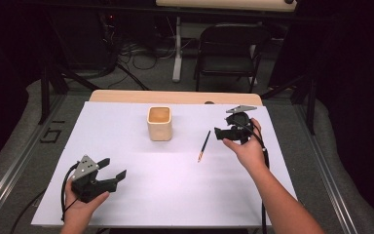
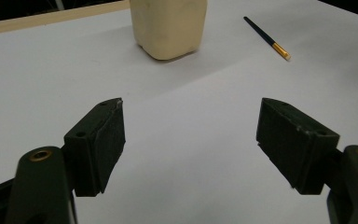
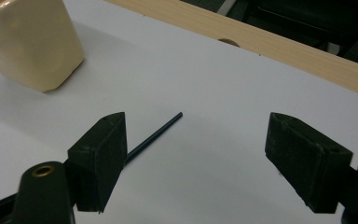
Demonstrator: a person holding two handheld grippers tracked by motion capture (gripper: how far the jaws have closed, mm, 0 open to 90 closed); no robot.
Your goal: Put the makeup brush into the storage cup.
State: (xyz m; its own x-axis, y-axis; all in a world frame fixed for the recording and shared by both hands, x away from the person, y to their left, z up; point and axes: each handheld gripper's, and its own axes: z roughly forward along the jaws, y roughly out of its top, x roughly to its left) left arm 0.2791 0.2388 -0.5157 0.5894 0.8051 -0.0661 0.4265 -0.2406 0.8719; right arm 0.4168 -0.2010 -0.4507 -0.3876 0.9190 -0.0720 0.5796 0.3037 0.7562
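A cream square cup (image 1: 159, 123) stands upright at the middle back of the white table sheet (image 1: 141, 195). To its right lies a dark pencil (image 1: 204, 146) with an orange end toward the front. My right gripper (image 1: 217, 132) hovers just right of the pencil's far end, open, nothing between its jaws. From the right gripper view, the pencil (image 3: 158, 131) runs behind the left jaw and the cup (image 3: 30, 44) is at top left. My left gripper (image 1: 114, 168) rests open at the front left, far from both. Ahead of it are the cup (image 2: 168, 25) and pencil (image 2: 265, 37).
The wooden table edge (image 1: 175, 96) runs along the back of the sheet. A black folding chair (image 1: 229, 51) and a white table leg (image 1: 177, 48) stand beyond it, with cables on the floor. Dark frame rails flank the table.
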